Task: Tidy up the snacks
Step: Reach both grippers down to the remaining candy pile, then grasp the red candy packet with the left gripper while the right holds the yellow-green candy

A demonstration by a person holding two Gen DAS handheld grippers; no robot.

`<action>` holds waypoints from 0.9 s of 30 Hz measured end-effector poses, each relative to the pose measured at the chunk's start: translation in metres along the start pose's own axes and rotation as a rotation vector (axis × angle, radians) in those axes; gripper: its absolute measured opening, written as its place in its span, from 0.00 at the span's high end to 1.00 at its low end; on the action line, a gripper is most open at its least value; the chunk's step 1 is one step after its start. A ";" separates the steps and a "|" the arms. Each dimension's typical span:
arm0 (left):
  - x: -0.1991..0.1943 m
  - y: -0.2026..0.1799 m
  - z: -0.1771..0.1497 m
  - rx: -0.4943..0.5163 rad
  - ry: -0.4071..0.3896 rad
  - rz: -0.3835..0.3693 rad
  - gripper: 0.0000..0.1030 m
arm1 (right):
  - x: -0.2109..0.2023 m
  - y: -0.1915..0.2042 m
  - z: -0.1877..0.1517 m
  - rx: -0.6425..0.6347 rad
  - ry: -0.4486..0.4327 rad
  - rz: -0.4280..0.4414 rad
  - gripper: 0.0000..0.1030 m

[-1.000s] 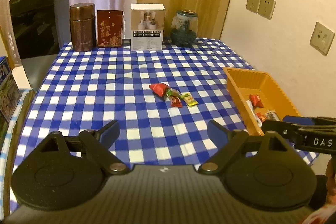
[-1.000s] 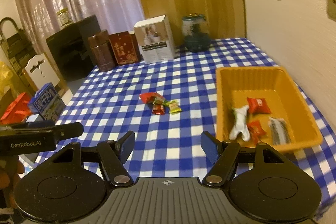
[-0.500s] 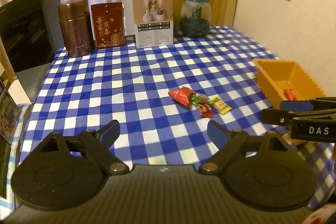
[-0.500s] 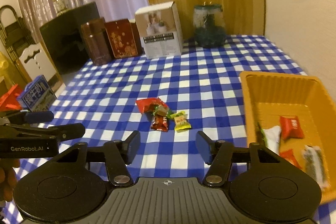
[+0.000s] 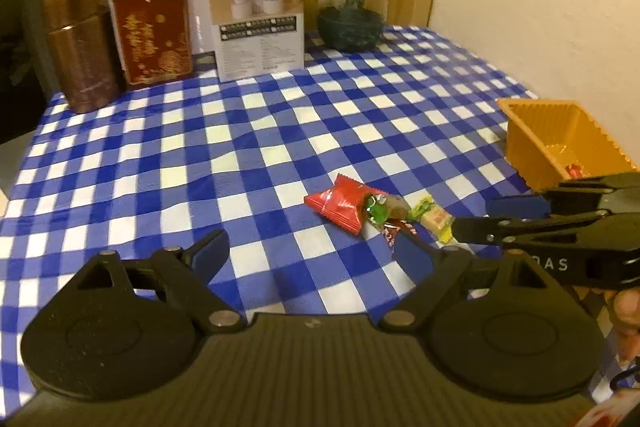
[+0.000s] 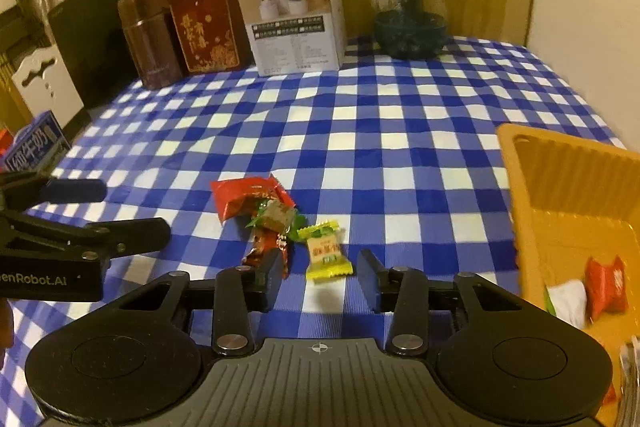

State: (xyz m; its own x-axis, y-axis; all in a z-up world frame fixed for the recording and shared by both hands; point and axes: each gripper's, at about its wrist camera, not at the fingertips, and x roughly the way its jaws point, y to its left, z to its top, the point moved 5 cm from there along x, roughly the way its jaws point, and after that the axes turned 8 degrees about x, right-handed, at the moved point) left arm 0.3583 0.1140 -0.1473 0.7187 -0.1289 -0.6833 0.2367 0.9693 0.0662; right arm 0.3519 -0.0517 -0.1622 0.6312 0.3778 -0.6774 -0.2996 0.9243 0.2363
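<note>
Four snacks lay bunched mid-surface — your right gripper point(image 6: 318, 281), wide and empty, straddled the yellow candy point(image 6: 326, 251), and closing carelessly risked snagging the dark-red wrapper point(image 6: 267, 247) touching its left finger.

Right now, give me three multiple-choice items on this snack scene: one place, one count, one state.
1. Where does the yellow-wrapped candy lie?
A. in the orange plastic tray
B. on the blue checked tablecloth
C. on the white cardboard box

2. How many loose snacks sit in the cluster on the cloth?
A. two
B. four
C. seven

3. The right gripper is:
A. open, empty
B. shut on the candy
C. holding the tray

Answers: 1 B, it rests on cloth left of the tray. 2 B: red packet, brown-green candy, dark red candy, yellow one. 3 A, a gap shows between its fingers.
</note>
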 end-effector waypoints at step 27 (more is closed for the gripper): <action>0.077 -0.008 0.018 0.282 0.012 -0.067 0.37 | 0.039 -0.011 0.007 0.019 0.058 -0.065 0.74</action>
State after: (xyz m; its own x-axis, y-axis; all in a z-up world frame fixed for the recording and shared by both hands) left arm 0.4238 0.0928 -0.1871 0.6878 -0.1866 -0.7015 0.4571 0.8621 0.2188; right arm 0.3845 -0.0471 -0.1863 0.6058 0.3138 -0.7311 -0.2452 0.9478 0.2036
